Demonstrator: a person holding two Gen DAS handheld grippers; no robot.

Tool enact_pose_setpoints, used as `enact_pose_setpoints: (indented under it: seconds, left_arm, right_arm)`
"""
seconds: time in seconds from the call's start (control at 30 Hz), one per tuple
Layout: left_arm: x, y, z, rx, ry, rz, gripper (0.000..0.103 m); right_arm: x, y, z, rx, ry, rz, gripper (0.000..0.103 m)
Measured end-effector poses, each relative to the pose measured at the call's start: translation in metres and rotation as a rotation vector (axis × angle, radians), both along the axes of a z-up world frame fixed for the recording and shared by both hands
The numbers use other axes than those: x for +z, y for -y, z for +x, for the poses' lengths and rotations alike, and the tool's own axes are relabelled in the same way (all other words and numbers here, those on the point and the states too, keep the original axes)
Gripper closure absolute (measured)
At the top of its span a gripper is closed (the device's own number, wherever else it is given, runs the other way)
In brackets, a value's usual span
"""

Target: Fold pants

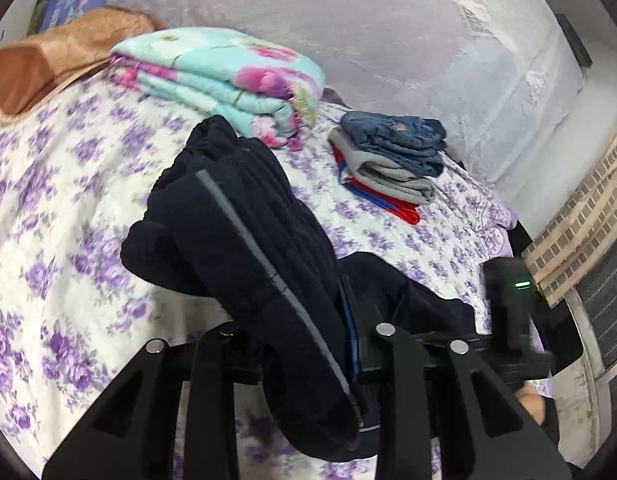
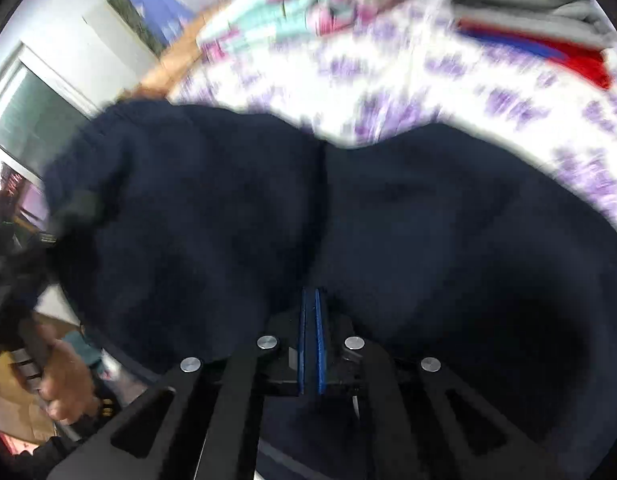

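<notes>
Opening fold: left gripper point(image 1: 308, 340) clamps the navy pants point(image 1: 248, 232) (grey-striped leg), raised off the floral bedsheet point(image 1: 68, 200); right gripper point(image 2: 310, 312), pads nearly together, pinches the same cloth; next, lay halves together.

The dark pants point(image 1: 244, 240) drape right over the left gripper point(image 1: 308, 344), hiding its fingertips, and the cloth runs off the bottom edge. At the right gripper point(image 2: 310, 320), the tips vanish into the fabric; whether cloth is pinched can't be made out. Ahead of it, the bed point(image 2: 388, 92) and folded blanket point(image 2: 308, 4) smear into blur. A hand point(image 2: 64, 384) to its left is blurred, half cut off.
</notes>
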State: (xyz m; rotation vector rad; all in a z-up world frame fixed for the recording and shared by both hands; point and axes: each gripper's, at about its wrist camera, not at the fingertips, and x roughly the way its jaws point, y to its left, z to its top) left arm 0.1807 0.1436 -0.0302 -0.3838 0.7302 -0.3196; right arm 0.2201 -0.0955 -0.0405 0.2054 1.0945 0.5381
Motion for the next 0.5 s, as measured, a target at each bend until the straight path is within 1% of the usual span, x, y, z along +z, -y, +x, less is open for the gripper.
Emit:
enact_pose_setpoints:
  seconds: [0.07,0.1,0.17,0.23,0.27,0.3,0.33,0.37,0.47,0.5]
  left_arm:
    - [0.009,0.013,-0.002,-0.018,0.015,0.028,0.076]
    - [0.017,0.026,-0.004,-0.04,0.033,0.057,0.077]
    - [0.029,0.051,-0.012,-0.083,0.066,0.102,0.079]
    - [0.037,0.08,-0.022,-0.145,0.091,0.141,0.082]
    - [0.041,0.097,-0.028,-0.181,0.101,0.166,0.082]
    - [0.044,0.125,-0.036,-0.237,0.113,0.209,0.082]
    - [0.044,0.144,-0.041,-0.274,0.112,0.234,0.082]
    - [0.041,0.16,-0.043,-0.307,0.106,0.255,0.082]
    - [0.015,0.227,-0.037,-0.416,0.024,0.337,0.082]
    - [-0.002,0.251,-0.031,-0.454,-0.024,0.379,0.082]
  right_arm:
    - [0.031,0.031,-0.022,-0.047,0.092,0.006,0.095]
    - [0.042,0.047,-0.032,-0.074,0.125,0.006,0.095]
    - [0.059,0.087,-0.057,-0.149,0.183,0.009,0.095]
    - [0.066,0.122,-0.078,-0.214,0.209,0.02,0.095]
    - [0.068,0.143,-0.091,-0.255,0.219,0.027,0.095]
    - [0.067,0.159,-0.102,-0.294,0.224,0.027,0.095]
    - [0.065,0.179,-0.118,-0.342,0.231,0.027,0.095]
    - [0.063,0.191,-0.127,-0.367,0.233,0.032,0.094]
    - [0.043,0.225,-0.162,-0.431,0.224,0.063,0.095]
    - [0.034,0.229,-0.167,-0.448,0.212,0.071,0.095]
